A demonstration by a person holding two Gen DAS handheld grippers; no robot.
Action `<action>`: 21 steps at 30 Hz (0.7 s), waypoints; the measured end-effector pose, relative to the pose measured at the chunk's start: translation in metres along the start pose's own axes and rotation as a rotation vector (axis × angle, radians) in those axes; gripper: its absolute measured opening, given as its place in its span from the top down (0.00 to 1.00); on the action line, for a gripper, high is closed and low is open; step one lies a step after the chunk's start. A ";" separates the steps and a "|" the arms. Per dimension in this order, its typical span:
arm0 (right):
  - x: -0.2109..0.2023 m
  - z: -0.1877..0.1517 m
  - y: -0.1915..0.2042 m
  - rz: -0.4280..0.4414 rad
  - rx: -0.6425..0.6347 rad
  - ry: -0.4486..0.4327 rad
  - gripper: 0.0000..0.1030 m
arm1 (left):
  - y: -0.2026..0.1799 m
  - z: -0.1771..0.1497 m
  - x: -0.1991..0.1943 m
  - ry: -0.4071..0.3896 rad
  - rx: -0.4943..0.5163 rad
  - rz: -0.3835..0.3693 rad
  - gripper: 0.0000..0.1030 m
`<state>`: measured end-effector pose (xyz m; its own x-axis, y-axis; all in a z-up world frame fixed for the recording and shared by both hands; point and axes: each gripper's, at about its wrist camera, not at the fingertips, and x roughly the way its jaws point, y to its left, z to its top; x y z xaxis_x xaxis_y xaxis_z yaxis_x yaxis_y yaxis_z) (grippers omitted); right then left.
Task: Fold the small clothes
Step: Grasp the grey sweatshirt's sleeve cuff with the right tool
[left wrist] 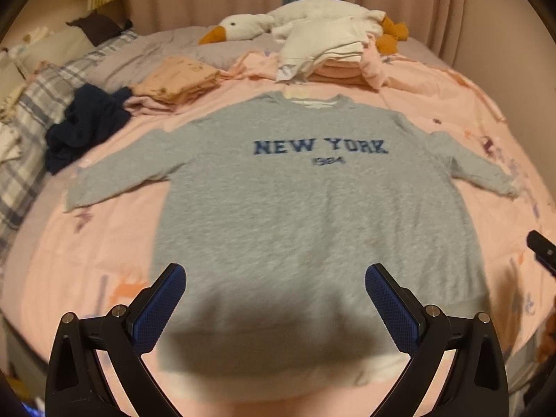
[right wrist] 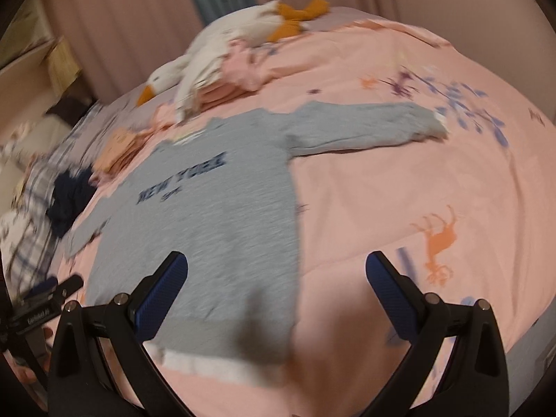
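Grey "NEW YORK" sweatshirt (left wrist: 312,208) lies flat, face up, sleeves spread, on the pink bedspread (left wrist: 114,243).

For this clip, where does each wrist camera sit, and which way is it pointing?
Left wrist: above the hem, centred on the grey sweatshirt, facing the plush goose; own open left gripper shows, right gripper's tip at the right edge.
Right wrist: over the sweatshirt's lower right corner, tilted, facing across the pink sheet; own open right gripper shows, left gripper at the left edge.
Shared: sweatshirt, goose, sheet, navy garment.
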<state>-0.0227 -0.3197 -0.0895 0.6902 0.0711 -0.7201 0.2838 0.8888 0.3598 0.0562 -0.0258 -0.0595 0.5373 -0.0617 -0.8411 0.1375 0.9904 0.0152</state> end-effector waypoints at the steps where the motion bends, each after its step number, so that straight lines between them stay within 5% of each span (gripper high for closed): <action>1: 0.005 0.006 -0.013 0.008 0.032 -0.018 0.00 | 0.000 0.003 0.004 0.004 -0.016 -0.035 0.01; 7: 0.044 0.036 -0.092 -0.069 0.267 0.022 0.00 | 0.001 0.029 0.027 -0.009 -0.116 -0.247 0.01; 17: 0.089 0.081 -0.178 -0.017 0.516 -0.034 0.06 | -0.029 0.067 0.062 0.013 -0.119 -0.270 0.01; 21: 0.107 0.104 -0.192 0.006 0.554 -0.063 0.21 | -0.035 0.070 0.074 0.041 -0.121 -0.285 0.01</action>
<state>0.0663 -0.5301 -0.1741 0.7265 0.0335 -0.6863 0.5754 0.5163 0.6343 0.1488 -0.0737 -0.0843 0.4570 -0.3366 -0.8233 0.1768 0.9415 -0.2867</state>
